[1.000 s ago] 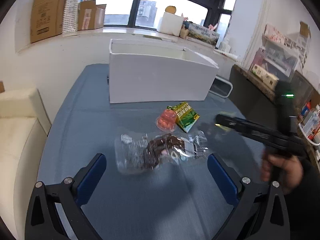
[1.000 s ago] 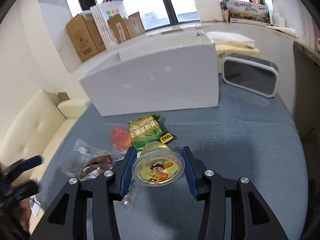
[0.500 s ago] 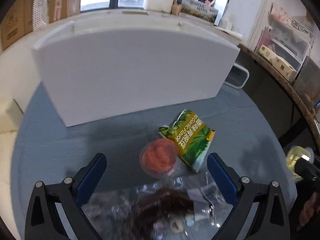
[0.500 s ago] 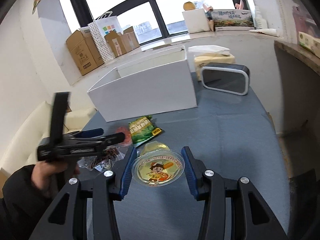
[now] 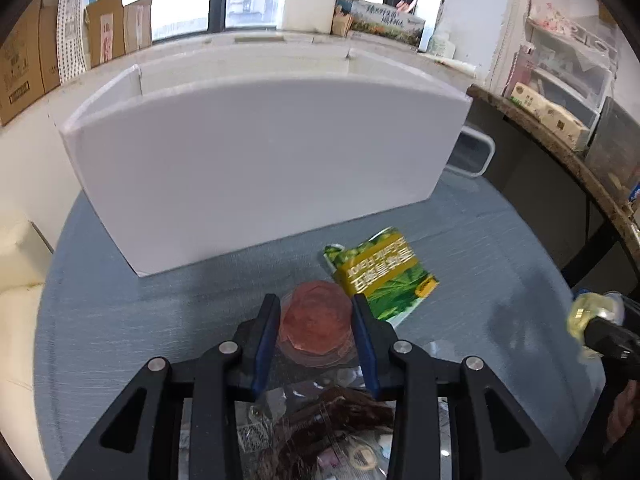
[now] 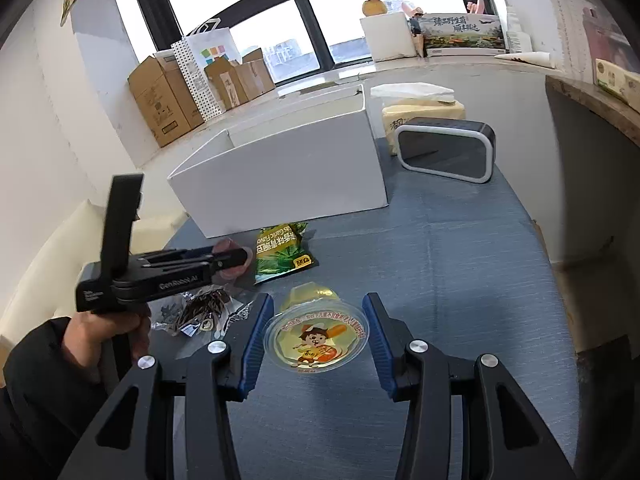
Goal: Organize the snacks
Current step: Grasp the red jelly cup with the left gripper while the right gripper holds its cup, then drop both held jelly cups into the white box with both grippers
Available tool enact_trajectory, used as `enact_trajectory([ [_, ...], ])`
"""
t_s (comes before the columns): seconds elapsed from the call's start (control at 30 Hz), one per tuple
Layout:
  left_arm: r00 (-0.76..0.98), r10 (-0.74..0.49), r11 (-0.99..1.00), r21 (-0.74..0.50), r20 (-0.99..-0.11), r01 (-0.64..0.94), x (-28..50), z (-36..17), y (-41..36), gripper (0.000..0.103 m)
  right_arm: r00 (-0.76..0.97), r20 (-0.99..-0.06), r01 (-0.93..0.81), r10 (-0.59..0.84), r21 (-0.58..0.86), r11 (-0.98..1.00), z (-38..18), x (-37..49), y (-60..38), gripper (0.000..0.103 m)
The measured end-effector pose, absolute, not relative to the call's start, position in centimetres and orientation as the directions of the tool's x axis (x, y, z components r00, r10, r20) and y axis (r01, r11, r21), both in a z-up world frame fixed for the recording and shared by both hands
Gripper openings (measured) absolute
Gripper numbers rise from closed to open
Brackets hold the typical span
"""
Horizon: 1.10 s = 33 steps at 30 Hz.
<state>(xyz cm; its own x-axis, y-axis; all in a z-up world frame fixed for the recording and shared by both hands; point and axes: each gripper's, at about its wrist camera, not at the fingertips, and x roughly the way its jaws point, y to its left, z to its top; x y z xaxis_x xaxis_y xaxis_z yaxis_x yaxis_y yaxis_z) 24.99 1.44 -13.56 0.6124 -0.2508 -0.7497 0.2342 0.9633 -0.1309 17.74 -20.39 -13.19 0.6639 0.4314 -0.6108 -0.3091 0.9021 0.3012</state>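
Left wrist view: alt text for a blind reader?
The left gripper is closed on a pink jelly cup on a blue table. A green snack packet lies just right of it, a white box behind.

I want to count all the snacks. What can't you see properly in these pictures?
- Inside the white box: both views show only its outer walls and rim.
- Clear bag of dark snacks: left wrist view, covered by the left tongs and cut by the bottom edge.
- Yellow jelly cup: left wrist view, blurred at the right edge.
- Pink jelly cup: right wrist view, mostly behind the left tongs.
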Motion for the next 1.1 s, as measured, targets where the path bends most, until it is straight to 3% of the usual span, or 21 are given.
enact_trajectory([
  [0.27,0.728,-0.295,0.955,-0.161,-0.619,0.25,19.3,-7.4,3.1,0.04,0.666,-0.597,-0.335,0.447,0.296,0.895,-12.1,19.2,-19.2,0.05],
  [0.5,0.777,-0.29,0.957,-0.162,-0.559,0.241,17.4,-4.1,4.7,0.04,0.669,-0.561,-0.416,0.488,0.261,0.871,-9.5,21.3,-15.8,0.05],
  [0.77,0.831,-0.251,0.968,-0.133,-0.496,0.213,24.0,-1.0,6.1,0.04,0.692,-0.525,-0.454,0.495,0.217,0.864,-5.4,27.3,-12.6,0.05],
  [1.0,0.799,-0.207,0.978,-0.114,-0.565,0.173,32.2,-2.2,6.4,0.041,0.719,-0.541,-0.422,0.436,0.158,0.893,-3.7,34.6,-10.8,0.05],
  [1.07,0.798,-0.152,0.988,-0.077,-0.584,0.132,33.8,-2.8,6.4,0.053,0.718,-0.558,-0.402,0.416,0.156,0.902,-3.9,36.4,-10.8,0.051],
  [1.1,0.793,-0.132,0.991,-0.059,-0.595,0.12,34.4,-3.1,6.3,0.079,0.713,-0.569,-0.396,0.41,0.156,0.905,-4.0,37.3,-10.8,0.051],
])
